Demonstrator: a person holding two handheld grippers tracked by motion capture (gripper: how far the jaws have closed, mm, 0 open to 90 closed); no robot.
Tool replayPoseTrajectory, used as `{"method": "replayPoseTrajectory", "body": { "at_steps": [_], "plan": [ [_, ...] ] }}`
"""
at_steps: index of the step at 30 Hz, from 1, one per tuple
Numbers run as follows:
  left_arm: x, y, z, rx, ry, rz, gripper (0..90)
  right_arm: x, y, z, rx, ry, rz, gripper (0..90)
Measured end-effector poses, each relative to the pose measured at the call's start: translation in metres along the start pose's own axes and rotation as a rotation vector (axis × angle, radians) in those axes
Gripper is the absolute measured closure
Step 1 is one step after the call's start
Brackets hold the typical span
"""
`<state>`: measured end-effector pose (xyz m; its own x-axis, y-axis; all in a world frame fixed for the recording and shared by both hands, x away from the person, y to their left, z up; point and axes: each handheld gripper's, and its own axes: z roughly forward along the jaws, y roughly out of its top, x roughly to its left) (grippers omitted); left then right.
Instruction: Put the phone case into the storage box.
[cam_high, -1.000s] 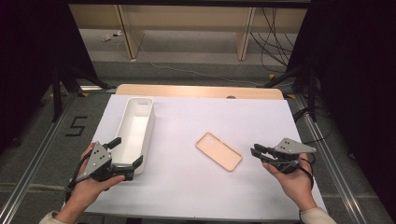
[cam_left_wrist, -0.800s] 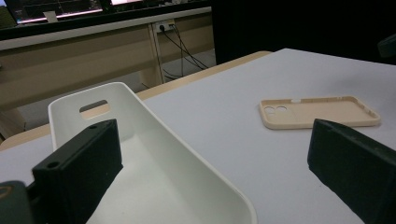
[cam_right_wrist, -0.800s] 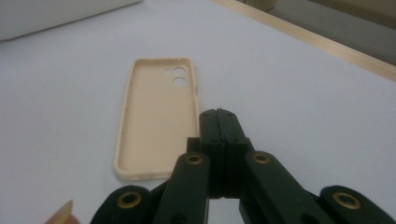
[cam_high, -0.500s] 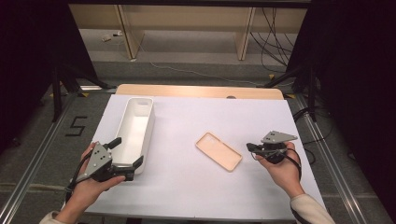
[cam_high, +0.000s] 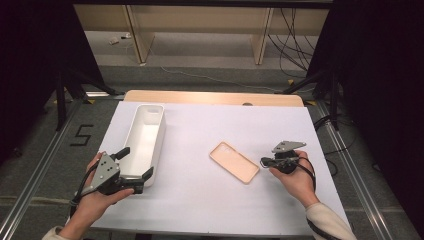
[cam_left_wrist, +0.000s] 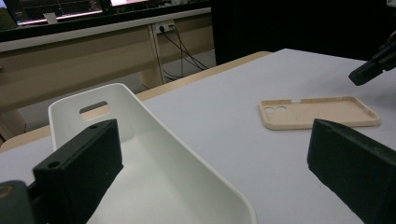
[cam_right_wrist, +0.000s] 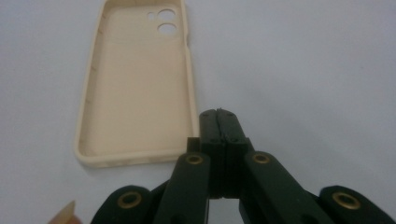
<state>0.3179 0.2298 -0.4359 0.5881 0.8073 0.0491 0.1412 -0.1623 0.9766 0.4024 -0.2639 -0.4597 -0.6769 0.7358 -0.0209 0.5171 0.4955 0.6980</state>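
Overhead cam plus two gripper cams

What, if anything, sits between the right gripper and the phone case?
Nothing visible. The right gripper, jaws shut and empty, points at the near end of the phone case, which lies open side up on bare white table. The right gripper view shows the tips beside the case's corner; contact can't be told.
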Motion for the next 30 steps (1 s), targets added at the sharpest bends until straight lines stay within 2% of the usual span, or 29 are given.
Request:
{"method": "replayPoseTrajectory", "body": {
  "at_steps": [2, 4, 5, 6, 7, 10, 12, 14, 15, 17, 21, 24, 25, 26, 27, 29, 30],
  "plan": [
    [0.000, 0.000, 0.000, 0.000, 0.001, 0.001, 2.8, 0.000, 0.000, 0.001, 0.011, 0.002, -0.005, 90.0],
    [0.000, 0.000, 0.000, 0.001, 0.000, 0.002, 2.9, 0.000, -0.001, 0.005, -0.008, -0.011, -0.002, 90.0],
    [0.000, 0.000, 0.000, 0.002, -0.001, 0.004, 3.0, 0.000, -0.001, 0.005, 0.021, 0.001, -0.004, 90.0],
    [0.000, 0.000, 0.000, 0.003, 0.001, 0.004, 3.0, 0.001, -0.001, 0.006, 0.016, 0.001, 0.022, 90.0],
    [0.000, 0.000, 0.000, 0.003, 0.001, 0.004, 3.0, 0.000, -0.002, 0.007, 0.025, 0.003, 0.002, 90.0],
    [0.000, 0.000, 0.000, 0.003, 0.000, 0.004, 3.0, 0.000, -0.003, 0.010, 0.016, 0.001, 0.005, 90.0],
    [-0.001, 0.000, 0.000, 0.004, 0.000, 0.005, 3.0, -0.001, -0.002, 0.012, 0.046, 0.014, 0.004, 90.0],
    [-0.001, 0.000, 0.000, 0.003, 0.000, -0.001, 3.0, -0.002, -0.002, 0.015, 0.024, 0.007, 0.002, 90.0],
    [-0.001, 0.000, 0.000, 0.002, 0.001, 0.000, 3.0, -0.001, -0.002, 0.015, 0.031, 0.002, 0.018, 90.0],
    [0.000, 0.000, 0.000, 0.002, 0.000, 0.000, 3.0, -0.004, -0.003, 0.016, 0.028, -0.002, 0.000, 90.0],
    [-0.001, 0.000, 0.001, 0.003, -0.001, 0.000, 3.0, -0.005, -0.003, 0.018, 0.040, 0.001, 0.015, 90.0],
    [-0.001, 0.000, 0.000, 0.003, -0.002, -0.001, 3.0, -0.005, -0.004, 0.020, 0.043, 0.000, 0.000, 90.0],
    [-0.001, 0.000, 0.000, 0.003, -0.002, -0.002, 3.0, -0.005, -0.004, 0.020, 0.067, 0.008, 0.004, 90.0],
    [-0.001, 0.000, 0.000, 0.002, -0.002, -0.002, 3.0, -0.005, -0.004, 0.022, 0.059, 0.002, -0.001, 90.0],
    [-0.001, 0.000, 0.000, 0.002, -0.002, -0.003, 3.1, -0.004, -0.004, 0.022, 0.080, 0.014, -0.006, 90.0],
    [-0.001, 0.000, 0.000, 0.003, -0.002, -0.002, 3.0, -0.002, -0.004, 0.023, 0.073, 0.012, 0.009, 90.0],
    [-0.001, 0.000, 0.000, 0.002, -0.002, -0.002, 3.0, -0.003, -0.005, 0.024, 0.067, 0.009, -0.018, 90.0]
  ]
}}
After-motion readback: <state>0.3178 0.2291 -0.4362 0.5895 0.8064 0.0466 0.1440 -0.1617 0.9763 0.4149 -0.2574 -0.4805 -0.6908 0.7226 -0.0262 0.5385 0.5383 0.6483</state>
